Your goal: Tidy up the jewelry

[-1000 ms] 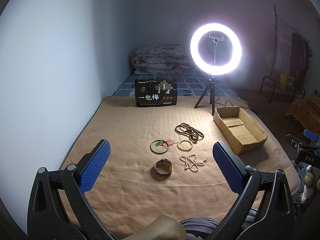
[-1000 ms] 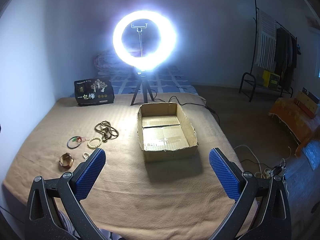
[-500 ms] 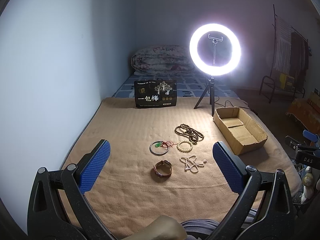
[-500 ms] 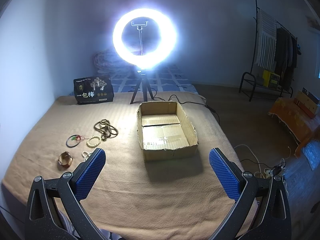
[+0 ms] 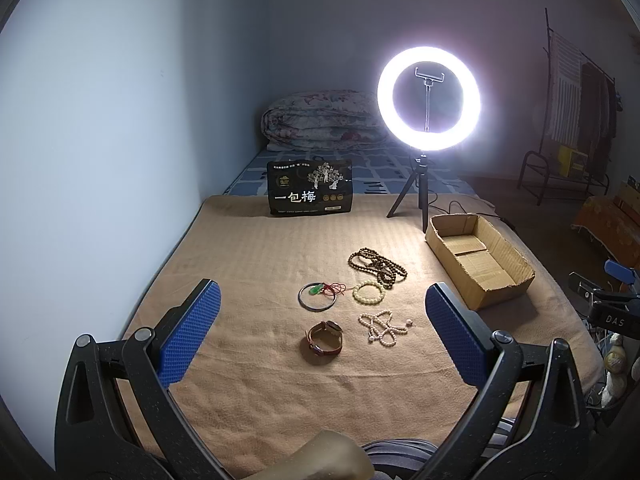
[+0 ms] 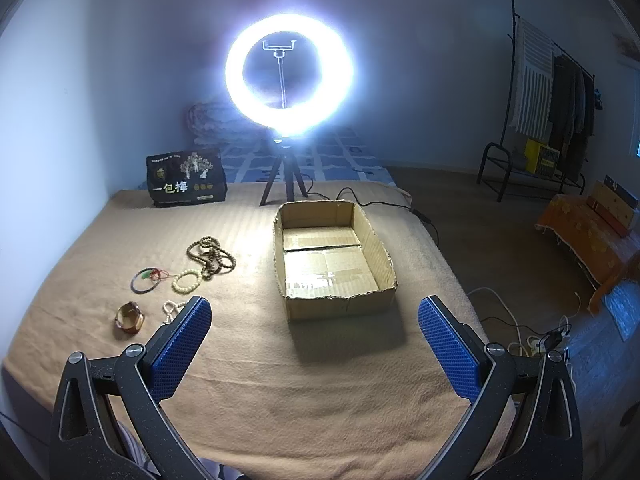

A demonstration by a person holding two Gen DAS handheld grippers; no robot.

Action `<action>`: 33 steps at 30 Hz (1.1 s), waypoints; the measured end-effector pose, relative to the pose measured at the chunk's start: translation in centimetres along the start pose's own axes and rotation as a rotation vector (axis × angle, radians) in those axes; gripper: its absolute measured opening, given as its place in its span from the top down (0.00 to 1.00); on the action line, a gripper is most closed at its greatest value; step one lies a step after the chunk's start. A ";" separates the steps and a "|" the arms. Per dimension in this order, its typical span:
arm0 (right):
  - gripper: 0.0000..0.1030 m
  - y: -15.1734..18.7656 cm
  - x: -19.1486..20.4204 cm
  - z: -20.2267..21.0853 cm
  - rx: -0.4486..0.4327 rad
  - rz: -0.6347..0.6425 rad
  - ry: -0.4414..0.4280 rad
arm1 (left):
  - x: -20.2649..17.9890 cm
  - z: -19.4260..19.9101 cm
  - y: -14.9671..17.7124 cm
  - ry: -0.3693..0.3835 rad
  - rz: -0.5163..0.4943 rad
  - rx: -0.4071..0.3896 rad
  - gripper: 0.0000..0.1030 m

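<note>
Blue bumpy pads sit on the fingers of both grippers, and both pairs are spread wide with nothing between them. The left gripper [image 5: 320, 328] hangs above a tan blanket [image 5: 256, 264] on a bed. Out past its fingers, in the gap between them, lies the jewelry. Closest is a watch [image 5: 325, 337] with a brown strap. Just to the right of it is a string of small pale beads [image 5: 383, 327]. Farther out are a thin round bangle [image 5: 318, 298] with a green charm on red thread, and a cream bead bracelet [image 5: 369, 292] beside it. Farthest is a pile of dark brown beads [image 5: 377, 266].

The right gripper [image 6: 314, 326] points at an open cardboard box [image 6: 340, 306], which sits straight ahead between its fingers. The box has nothing in it. All the jewelry is off to the left of these fingers, apart from the box.

Beyond everything stand a bright ring light [image 5: 429, 98] on a little tripod and a black bag [image 5: 310, 193].
</note>
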State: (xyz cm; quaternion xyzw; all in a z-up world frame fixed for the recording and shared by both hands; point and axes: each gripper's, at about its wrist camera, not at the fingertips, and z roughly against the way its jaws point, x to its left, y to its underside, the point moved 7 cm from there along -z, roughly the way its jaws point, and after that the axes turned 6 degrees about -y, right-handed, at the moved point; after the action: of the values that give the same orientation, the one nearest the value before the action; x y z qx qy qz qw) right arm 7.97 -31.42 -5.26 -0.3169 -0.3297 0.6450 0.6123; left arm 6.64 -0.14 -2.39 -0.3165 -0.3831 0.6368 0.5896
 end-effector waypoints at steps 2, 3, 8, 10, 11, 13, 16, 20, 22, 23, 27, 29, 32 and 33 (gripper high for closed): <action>0.00 0.0 0.0 0.0 0.000 0.001 -0.001 | 0.0 0.0 -0.1 -0.002 -0.001 -0.001 0.00; 0.00 0.0 0.0 0.0 0.000 0.001 0.000 | 0.0 0.0 0.0 -0.001 0.000 -0.001 0.00; 0.00 0.1 0.0 0.1 0.001 0.001 0.000 | 0.0 0.0 0.0 -0.001 0.000 -0.001 0.00; 0.00 0.0 0.0 0.0 0.001 0.001 -0.001 | -0.1 0.0 0.0 -0.001 -0.001 -0.001 0.00; 0.00 0.1 0.0 0.0 0.001 0.001 0.000 | -0.1 0.0 -0.1 -0.001 -0.002 -0.002 0.00; 0.00 0.0 0.0 0.0 0.001 0.000 0.000 | -0.1 0.0 -0.1 -0.001 -0.001 -0.002 0.00; 0.00 0.0 0.0 0.0 0.003 0.002 0.000 | -0.1 0.0 0.0 -0.001 -0.001 -0.002 0.00; 0.00 0.0 0.0 0.0 0.003 0.001 0.000 | -0.1 0.0 -0.1 -0.002 0.000 -0.002 0.00; 0.00 0.0 0.0 0.0 0.003 0.001 0.000 | -0.1 0.0 -0.1 -0.002 -0.001 -0.003 0.00; 0.00 0.0 0.0 0.0 0.003 0.001 0.000 | -0.1 0.0 -0.1 -0.002 -0.002 -0.003 0.00; 0.00 0.0 0.1 -0.1 0.004 0.002 0.000 | -0.1 0.1 0.0 -0.002 -0.002 -0.003 0.00; 0.00 -0.1 0.1 -0.1 0.004 0.002 0.000 | -0.2 0.1 0.0 -0.002 -0.001 -0.002 0.00; 0.00 0.1 0.1 -0.1 0.005 0.003 0.001 | -0.2 0.0 0.0 -0.001 -0.003 -0.003 0.00; 0.00 0.1 0.1 -0.1 0.006 0.002 0.000 | -0.2 0.0 0.0 -0.002 -0.002 -0.003 0.00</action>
State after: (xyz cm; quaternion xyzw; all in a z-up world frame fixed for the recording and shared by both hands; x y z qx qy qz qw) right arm 8.03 -31.33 -5.39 -0.3154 -0.3277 0.6467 0.6123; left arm 6.63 -0.37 -2.40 -0.3163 -0.3849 0.6358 0.5895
